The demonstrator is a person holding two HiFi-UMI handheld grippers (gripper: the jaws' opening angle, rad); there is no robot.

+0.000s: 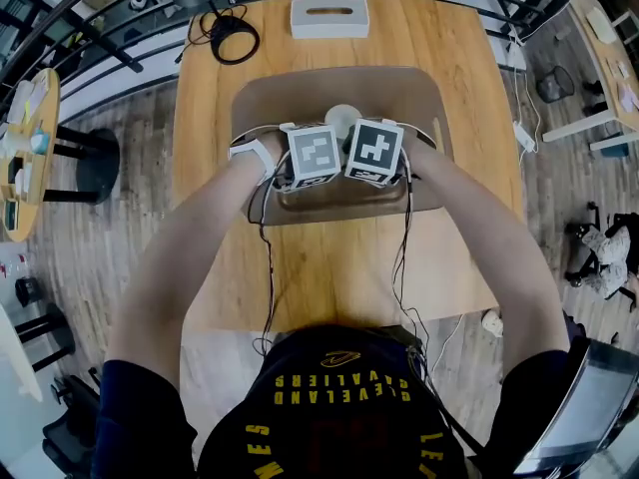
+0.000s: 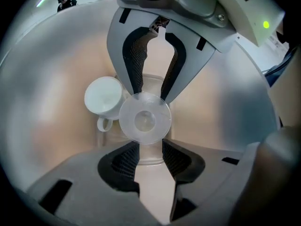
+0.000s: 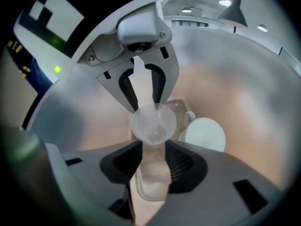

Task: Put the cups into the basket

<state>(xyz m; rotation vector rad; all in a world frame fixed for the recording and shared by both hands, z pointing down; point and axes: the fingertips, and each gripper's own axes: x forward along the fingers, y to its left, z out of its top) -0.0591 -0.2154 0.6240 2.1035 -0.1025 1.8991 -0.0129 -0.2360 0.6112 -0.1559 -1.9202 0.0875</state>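
Wooden table, tan mat — plank floor around.

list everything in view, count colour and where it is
table: 1, wood, under everything
mat: 1, grey-brown, table centre
basket: 1, white, table's far edge
cable: 1 coil, black, table's far left
mug: 1, white, on the mat by the tools
clear cup: 2 as far as shows, one in each tool
left tool: 1, grey, marker cube, over the mat, shut on a clear cup
right tool: 1, grey, marker cube, beside the left, shut on a clear cup
arms: 2, bare, reaching to the mat
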